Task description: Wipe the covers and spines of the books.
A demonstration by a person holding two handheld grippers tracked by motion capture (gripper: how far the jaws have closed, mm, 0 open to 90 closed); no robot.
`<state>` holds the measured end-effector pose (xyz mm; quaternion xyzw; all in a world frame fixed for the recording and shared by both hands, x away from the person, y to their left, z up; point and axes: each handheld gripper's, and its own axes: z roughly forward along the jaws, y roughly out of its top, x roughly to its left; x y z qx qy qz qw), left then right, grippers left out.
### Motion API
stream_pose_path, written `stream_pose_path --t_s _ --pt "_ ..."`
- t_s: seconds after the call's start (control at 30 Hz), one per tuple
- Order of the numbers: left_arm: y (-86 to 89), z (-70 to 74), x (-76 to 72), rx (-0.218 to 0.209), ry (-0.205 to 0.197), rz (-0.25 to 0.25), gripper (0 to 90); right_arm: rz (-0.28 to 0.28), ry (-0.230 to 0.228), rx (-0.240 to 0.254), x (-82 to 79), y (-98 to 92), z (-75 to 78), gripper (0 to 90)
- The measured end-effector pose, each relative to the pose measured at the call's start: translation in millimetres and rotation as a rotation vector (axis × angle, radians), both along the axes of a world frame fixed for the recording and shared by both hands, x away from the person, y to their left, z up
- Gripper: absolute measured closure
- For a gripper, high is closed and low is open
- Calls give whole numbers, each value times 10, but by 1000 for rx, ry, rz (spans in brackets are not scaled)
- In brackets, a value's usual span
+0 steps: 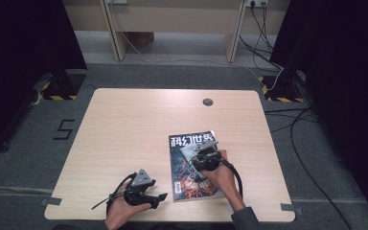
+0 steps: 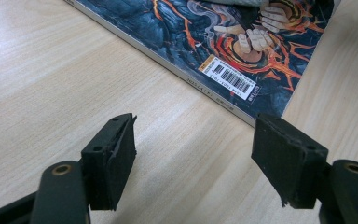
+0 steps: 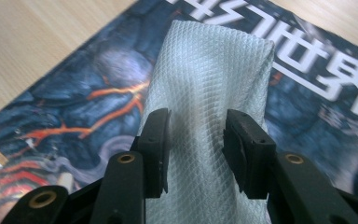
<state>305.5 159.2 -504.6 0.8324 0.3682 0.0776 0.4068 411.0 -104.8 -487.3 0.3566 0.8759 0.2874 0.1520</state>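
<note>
Your left gripper (image 1: 159, 197) is hovering open over the pale wooden table (image 1: 124, 129)'s near edge. Your right gripper (image 3: 196, 140) is pinching a white cloth (image 3: 209, 74) on a magazine (image 1: 191, 165) titled 科幻世界, barcode (image 2: 228, 79) near. Grey carpet and cables are lying beyond.

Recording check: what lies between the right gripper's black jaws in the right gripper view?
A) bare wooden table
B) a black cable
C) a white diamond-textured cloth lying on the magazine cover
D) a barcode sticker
C: in the right gripper view the white diamond-textured cloth runs up between the right gripper jaws, over the dark illustrated magazine.
</note>
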Motion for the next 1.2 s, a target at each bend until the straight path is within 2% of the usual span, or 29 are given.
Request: stream_pose_path --t_s 0.1,0.17,0.2,0.3,0.33,0.4,0.6,0.8,1.0,1.2 --pt "5 -2 9 -2 -2 3 297 1 6 11 -2 -21 -4 624" --pt "22 -3 17 -2 -1 10 295 13 -5 -22 -40 30 12 638" --pt "22 -3 17 -2 -1 10 295 13 -5 -22 -40 30 12 638" --pt "29 0 31 -3 -3 17 294 56 7 -21 -116 128 15 639" --pt "39 -6 36 -1 -2 20 291 74 -2 -32 -166 191 15 644" --pt "42 -6 38 0 -1 21 289 79 -7 -41 -190 215 17 646" --pt "51 -9 62 7 -2 34 275 125 11 -3 -343 308 1 645" --pt "76 -3 73 8 -4 46 267 171 17 5 -481 359 -4 644" --pt "105 11 105 12 -16 62 258 169 25 18 -459 299 -7 633" --pt "114 4 127 16 -18 76 249 81 8 3 -347 75 1 632"
